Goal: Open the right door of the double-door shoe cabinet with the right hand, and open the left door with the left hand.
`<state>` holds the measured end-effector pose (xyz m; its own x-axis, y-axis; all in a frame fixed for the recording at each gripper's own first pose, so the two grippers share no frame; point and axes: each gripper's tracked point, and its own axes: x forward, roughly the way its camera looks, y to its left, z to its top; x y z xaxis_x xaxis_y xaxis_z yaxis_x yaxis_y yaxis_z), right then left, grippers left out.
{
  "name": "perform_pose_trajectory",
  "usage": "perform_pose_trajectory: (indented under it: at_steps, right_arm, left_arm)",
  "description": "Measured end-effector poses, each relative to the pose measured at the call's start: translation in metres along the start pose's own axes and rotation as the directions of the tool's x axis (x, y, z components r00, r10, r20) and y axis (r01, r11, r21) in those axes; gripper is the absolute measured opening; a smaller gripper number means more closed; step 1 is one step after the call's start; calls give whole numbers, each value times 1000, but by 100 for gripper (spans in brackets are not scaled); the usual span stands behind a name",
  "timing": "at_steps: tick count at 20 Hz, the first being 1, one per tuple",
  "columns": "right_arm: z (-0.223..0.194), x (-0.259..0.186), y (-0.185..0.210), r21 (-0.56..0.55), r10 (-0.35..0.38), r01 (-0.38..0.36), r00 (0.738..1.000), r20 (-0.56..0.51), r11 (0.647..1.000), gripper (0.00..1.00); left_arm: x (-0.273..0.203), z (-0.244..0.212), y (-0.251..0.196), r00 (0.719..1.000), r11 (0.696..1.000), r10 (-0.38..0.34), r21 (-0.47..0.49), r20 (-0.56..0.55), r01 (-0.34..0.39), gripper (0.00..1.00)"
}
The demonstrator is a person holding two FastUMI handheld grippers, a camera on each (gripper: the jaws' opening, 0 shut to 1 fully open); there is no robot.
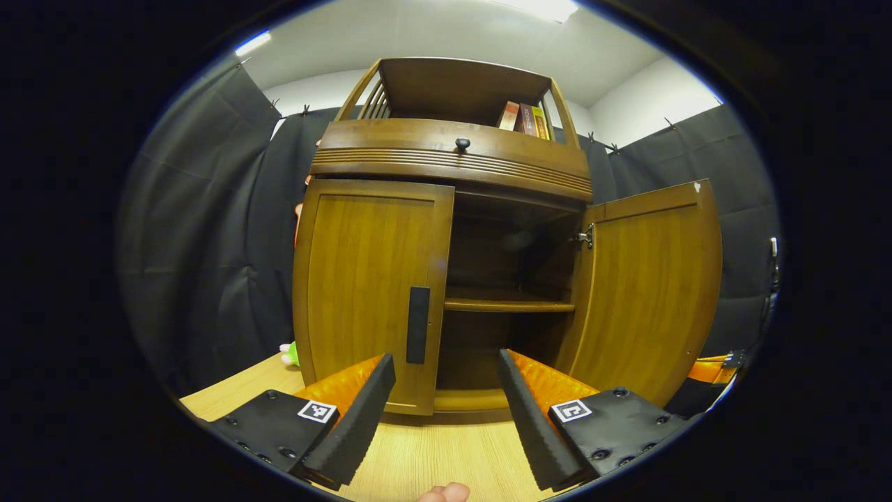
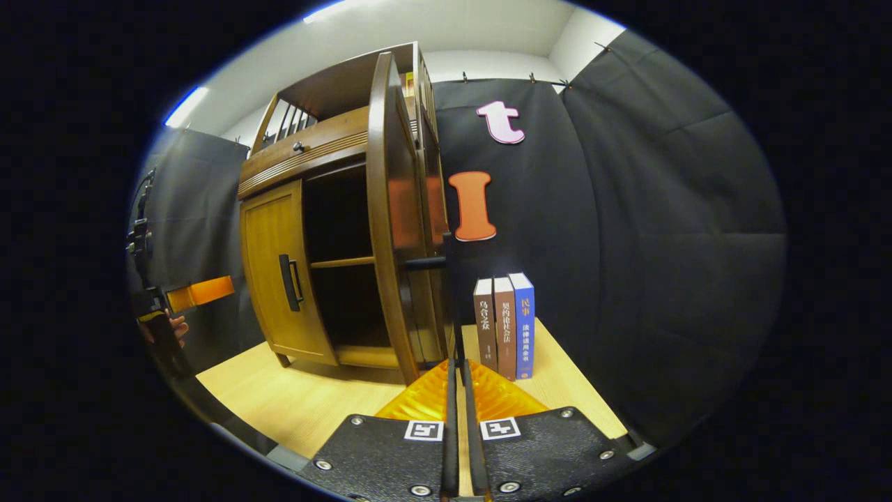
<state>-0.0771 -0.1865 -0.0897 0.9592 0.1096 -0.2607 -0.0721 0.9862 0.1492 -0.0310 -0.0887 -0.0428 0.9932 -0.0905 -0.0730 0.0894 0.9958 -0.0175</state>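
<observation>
The wooden shoe cabinet [image 1: 446, 157] stands on a light wood table. Its left door [image 1: 369, 293] is closed, with a black vertical handle [image 1: 418, 324] near its inner edge. The right door [image 1: 648, 293] is swung wide open, baring the inner shelf [image 1: 509, 305]. My left gripper [image 1: 446, 361] is open, a short way in front of the left door's handle and the dark opening, touching nothing. In the right gripper view the right door [image 2: 387, 209] is seen edge-on, and my right gripper [image 2: 456, 369] is shut on its black handle [image 2: 449, 279]. The left gripper [image 2: 202, 289] shows far left.
Three upright books [image 2: 505, 324] stand on the table [image 2: 306, 404] just right of the open door. More books [image 1: 523, 118] sit on the cabinet's top shelf, above a drawer knob [image 1: 462, 143]. A small green thing [image 1: 289, 354] lies left of the cabinet. Black cloth walls surround the booth.
</observation>
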Motion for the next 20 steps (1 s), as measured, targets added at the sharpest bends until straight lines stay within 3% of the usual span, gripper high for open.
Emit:
perform_pose_trajectory:
  at_steps: [4, 9, 11, 13, 14, 15, 17, 20]
  right_arm:
    - [3, -17, 38, -25, -19, 18, 1000, -6, 1000, 4]
    - [10, 5, 99, -20, 49, -48, 998, 41, 999, 4]
    - [17, 10, 114, -18, 67, -66, 995, 71, 998, 22]
    - [19, 16, 126, -29, 74, -71, 994, 86, 997, 18]
    - [18, 18, 128, -37, 72, -69, 993, 89, 997, 41]
    - [17, 20, 131, -45, 76, -72, 993, 91, 996, 48]
    - [16, 19, 132, -44, 80, -76, 993, 87, 996, 51]
    - [14, 18, 130, -14, 82, -81, 993, 82, 997, 92]
  left_arm:
    - [12, -6, 9, 1000, 1000, 5, -10, -18, -5, 94]
    - [26, -1, 34, 999, 999, 36, -3, -14, -36, 94]
    - [36, 4, 43, 999, 999, 49, 1, -3, -49, 94]
    - [49, 15, 50, 998, 998, 63, 4, 26, -63, 94]
    - [55, 18, 53, 997, 998, 67, 10, 35, -67, 94]
    - [62, 19, 53, 997, 998, 60, 16, 37, -61, 94]
    - [80, 12, 46, 1000, 1000, 18, 22, 11, -18, 94]
    - [107, 5, 36, 1000, 1000, -27, 6, -14, 27, 94]
